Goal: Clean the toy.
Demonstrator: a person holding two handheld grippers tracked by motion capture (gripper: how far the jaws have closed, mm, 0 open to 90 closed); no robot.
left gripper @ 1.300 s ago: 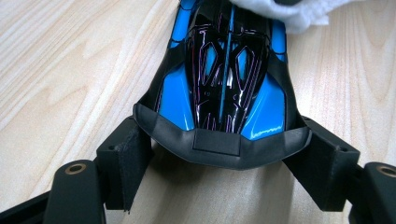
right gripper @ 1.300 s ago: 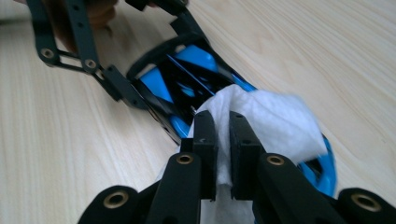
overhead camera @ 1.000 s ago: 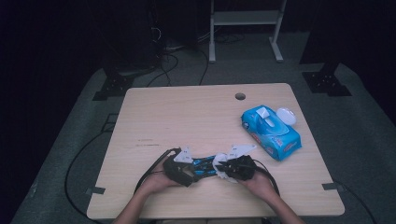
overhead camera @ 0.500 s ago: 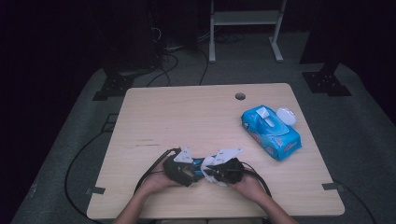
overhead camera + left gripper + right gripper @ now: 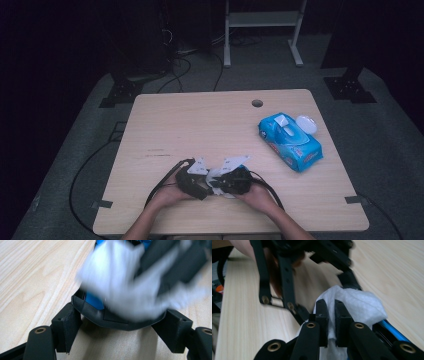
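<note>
Since a second ago, your right gripper (image 5: 226,181) has slid leftward until it meets your left gripper (image 5: 200,181). Its jaws are pressed tight on a white wipe (image 5: 359,305), which drapes just ahead of them. Your left gripper's jaws clamp a black-and-blue flat object (image 5: 117,320), with the wipe lying on it right in front.

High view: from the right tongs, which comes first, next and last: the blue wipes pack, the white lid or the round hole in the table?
From the right tongs:
1. Blue wipes pack, up and to their right.
2. White lid, just behind the pack.
3. Round hole, near the table's far edge; close to the lid's distance.
</note>
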